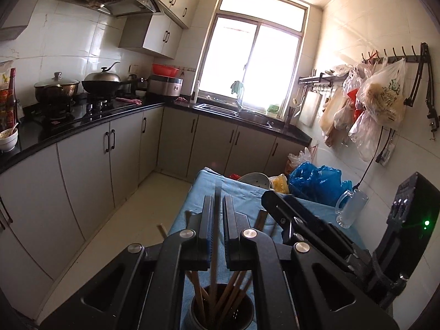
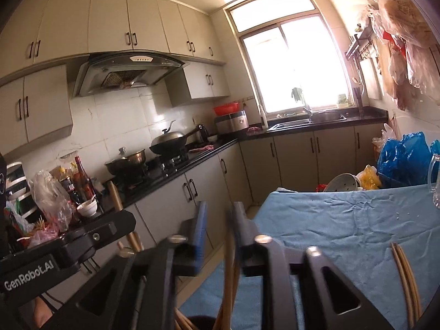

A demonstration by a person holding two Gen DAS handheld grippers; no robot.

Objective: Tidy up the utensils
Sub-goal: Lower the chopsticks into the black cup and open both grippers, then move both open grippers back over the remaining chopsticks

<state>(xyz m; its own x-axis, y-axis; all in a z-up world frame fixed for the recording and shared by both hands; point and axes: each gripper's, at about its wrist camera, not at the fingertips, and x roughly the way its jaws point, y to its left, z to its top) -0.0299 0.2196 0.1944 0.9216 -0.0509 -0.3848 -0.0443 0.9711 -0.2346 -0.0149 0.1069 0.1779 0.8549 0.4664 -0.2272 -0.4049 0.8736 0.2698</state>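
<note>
Sunlit galley kitchen w/ grey cabinets, black counter, wok on the hob; up front, a blue cloth [image 2: 343, 220] covers a small table where the utensil sort is under way. Left gripper [image 1: 217, 211] hangs over a perforated metal holder [image 1: 220, 312] at the near edge of the cloth, jaws pinched almost fully together on one chopstick [image 1: 217, 200] that runs up between the pads, its lower end down among the other sticks standing in the holder. Right gripper [image 2: 220, 225], seen in its own cam, has jaws part-open w/ a plain gap between them; a wooden stick sits low in that gap, but pads don't appear to press it, so it looks freed, not held. Two more chopsticks [image 2: 405, 277] lie flat on the cloth to the right, well apart from the holder. Glass mug [image 1: 350, 206] stands farther back near the wall, beside a blue plastic bag [image 1: 316, 181].

Judgement: step in hand is dropping sticks into the holder; the pair on the cloth is yet to go. Risks from here: both tools crowd the same small opening, so a knock btwn them could tip the holder or flick sticks off the table edge, which is v. close. If the left lets go while the stick is tilted, it may lean out & fall
</note>
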